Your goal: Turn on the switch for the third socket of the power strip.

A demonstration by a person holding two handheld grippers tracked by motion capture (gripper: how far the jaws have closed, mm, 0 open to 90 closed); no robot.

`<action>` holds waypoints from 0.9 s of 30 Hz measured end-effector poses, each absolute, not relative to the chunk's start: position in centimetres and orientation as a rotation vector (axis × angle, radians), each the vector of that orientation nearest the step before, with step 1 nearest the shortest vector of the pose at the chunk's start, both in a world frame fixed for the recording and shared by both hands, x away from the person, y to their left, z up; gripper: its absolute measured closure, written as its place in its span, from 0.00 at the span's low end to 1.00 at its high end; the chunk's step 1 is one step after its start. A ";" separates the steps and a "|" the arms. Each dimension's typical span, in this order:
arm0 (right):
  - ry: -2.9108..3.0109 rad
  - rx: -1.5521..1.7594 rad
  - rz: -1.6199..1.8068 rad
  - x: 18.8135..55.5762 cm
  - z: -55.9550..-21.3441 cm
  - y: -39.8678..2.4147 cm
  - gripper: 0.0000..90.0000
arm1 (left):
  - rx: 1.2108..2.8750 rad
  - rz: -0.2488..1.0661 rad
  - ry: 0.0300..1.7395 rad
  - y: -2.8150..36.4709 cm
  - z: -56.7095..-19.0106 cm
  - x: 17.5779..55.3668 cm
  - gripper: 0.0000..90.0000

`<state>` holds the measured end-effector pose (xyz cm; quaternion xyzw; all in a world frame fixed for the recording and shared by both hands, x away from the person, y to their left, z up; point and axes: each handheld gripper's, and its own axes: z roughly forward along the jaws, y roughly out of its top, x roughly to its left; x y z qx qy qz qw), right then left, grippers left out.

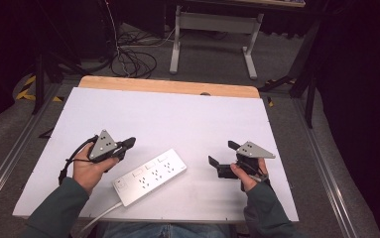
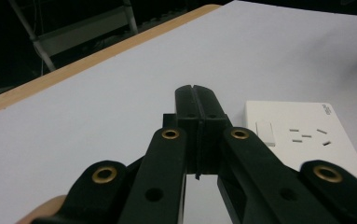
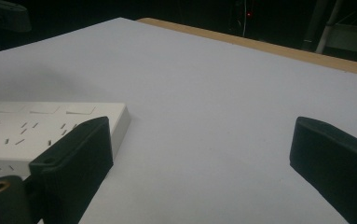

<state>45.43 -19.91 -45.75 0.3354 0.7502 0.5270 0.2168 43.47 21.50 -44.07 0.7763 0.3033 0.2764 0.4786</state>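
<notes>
Your left claw (image 1: 128,144) is pressed fully closed on nothing, its two black jaws meeting flat in the left gripper view, and it hovers at about nine o'clock on the bench (image 1: 177,114), just beside the switch end of the white power strip (image 1: 150,176). Your right claw (image 1: 223,154) stands wide apart, also empty, at about four o'clock, with one jaw close to the strip's far end and the other out over bare white surface. The power strip lies slantwise between them near six o'clock, its cord (image 1: 95,218) trailing off the near edge toward you. With one claw at each end, you seem set to steady or lift the strip from both sides; the spread right claw looks ready to take the end, while the closed left one could press the switch (image 2: 265,132) or pin the body down.
</notes>
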 end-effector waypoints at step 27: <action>2.080 0.927 1.465 45.4 -45.8 -19.9 0.07 | 1.973 0.640 0.636 18.7 -44.1 43.8 1.00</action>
